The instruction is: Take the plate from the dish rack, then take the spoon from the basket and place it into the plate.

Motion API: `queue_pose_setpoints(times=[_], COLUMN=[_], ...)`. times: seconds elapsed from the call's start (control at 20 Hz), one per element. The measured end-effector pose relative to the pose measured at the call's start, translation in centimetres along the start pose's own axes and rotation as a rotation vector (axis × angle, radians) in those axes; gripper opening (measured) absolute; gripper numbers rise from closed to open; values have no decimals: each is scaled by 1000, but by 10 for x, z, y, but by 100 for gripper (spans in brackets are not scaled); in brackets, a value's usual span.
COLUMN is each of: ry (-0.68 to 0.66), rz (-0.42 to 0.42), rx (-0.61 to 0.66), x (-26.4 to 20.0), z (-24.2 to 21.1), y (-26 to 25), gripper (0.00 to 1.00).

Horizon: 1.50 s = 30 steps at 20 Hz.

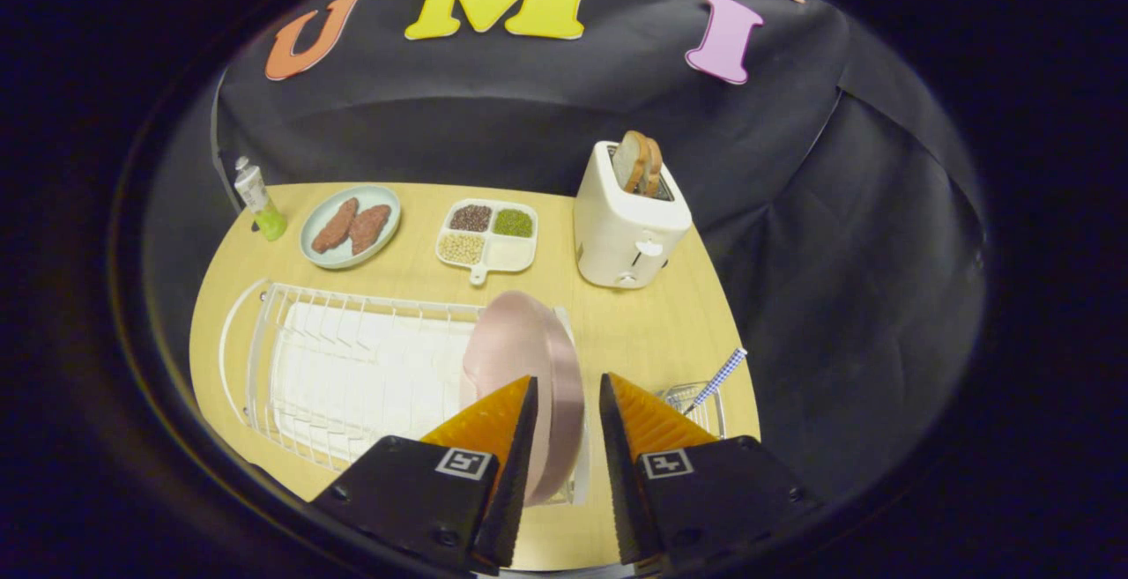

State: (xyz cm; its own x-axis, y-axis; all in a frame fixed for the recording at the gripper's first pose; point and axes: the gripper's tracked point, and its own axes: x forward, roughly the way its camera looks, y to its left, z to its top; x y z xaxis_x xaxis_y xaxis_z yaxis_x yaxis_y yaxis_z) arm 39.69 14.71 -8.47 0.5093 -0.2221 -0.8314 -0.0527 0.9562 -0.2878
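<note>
The gripper points forward and downward, its jaws parted with a narrow gap between them. Both fingers stand about level with each other, tapering to their tips, and neither presses on anything.

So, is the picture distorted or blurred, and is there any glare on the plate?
Gripper view: fisheye bends the table edges and dish rack; focus is sharp enough; the pink plate shows soft sheen, no harsh glare; the open tongs straddle its rim.

Toaster, bottle, sectioned tray
</note>
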Motion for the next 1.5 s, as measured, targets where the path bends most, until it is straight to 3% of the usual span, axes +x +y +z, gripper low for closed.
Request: queue_pose_setpoints(times=[0.15, 0.25, 0.45, 0.9, 1.15, 1.35, 1.5], ry=[96, 127, 111, -48, -67, -90, -107], rz=[1, -18, -81, -231, -93, 124, 238], rx=[-36, -17, 27, 147, 179, 181, 186], x=[5, 10, 7, -26, -54, -77, -89], z=[-7, -8, -6, 3, -16, -50, -89], y=[0, -1, -3, -6, 9, 21, 15], gripper=[34, 31, 17, 16, 16, 16, 16])
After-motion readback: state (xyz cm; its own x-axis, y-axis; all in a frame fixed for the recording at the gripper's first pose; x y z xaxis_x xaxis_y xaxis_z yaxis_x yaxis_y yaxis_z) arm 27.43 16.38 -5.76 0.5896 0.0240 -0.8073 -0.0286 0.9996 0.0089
